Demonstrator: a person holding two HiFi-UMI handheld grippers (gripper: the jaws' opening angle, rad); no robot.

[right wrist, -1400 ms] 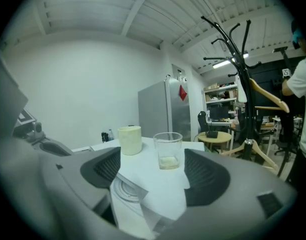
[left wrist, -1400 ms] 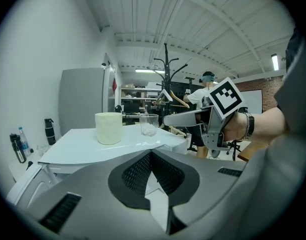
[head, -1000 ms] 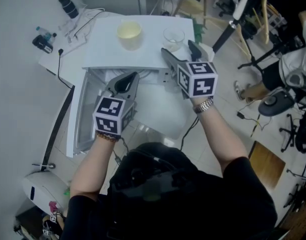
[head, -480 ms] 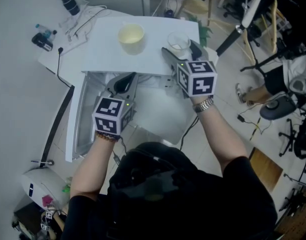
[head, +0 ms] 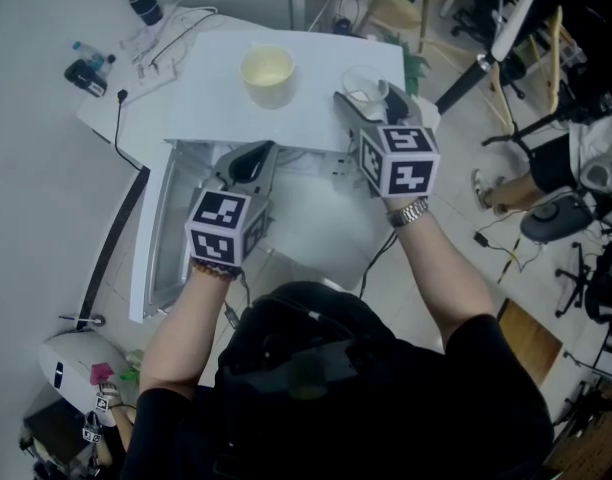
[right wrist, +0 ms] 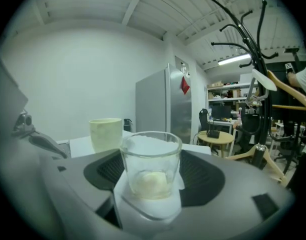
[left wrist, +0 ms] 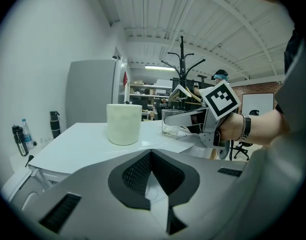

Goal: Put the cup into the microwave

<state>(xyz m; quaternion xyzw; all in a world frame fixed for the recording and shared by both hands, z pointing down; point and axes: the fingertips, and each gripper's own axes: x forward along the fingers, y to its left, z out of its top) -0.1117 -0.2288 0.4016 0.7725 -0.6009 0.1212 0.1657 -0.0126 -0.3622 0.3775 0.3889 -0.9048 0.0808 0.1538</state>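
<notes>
Head view: right gripper (head: 365, 94) jaws just closing round cup (head: 357, 75); contact unclear.

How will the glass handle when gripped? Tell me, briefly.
The glass looks rigid, smooth and probably slippery, so the right gripper, whose jaws have just been closing around it, may need a firm squeeze. Clear glass walls suggest it's fragile. Wide, flat base: likely to slide, not tip.

A clear glass cup (head: 360, 84) is being borne upright on the white, open-doored microwave's (head: 206, 118) top right corner.
</notes>
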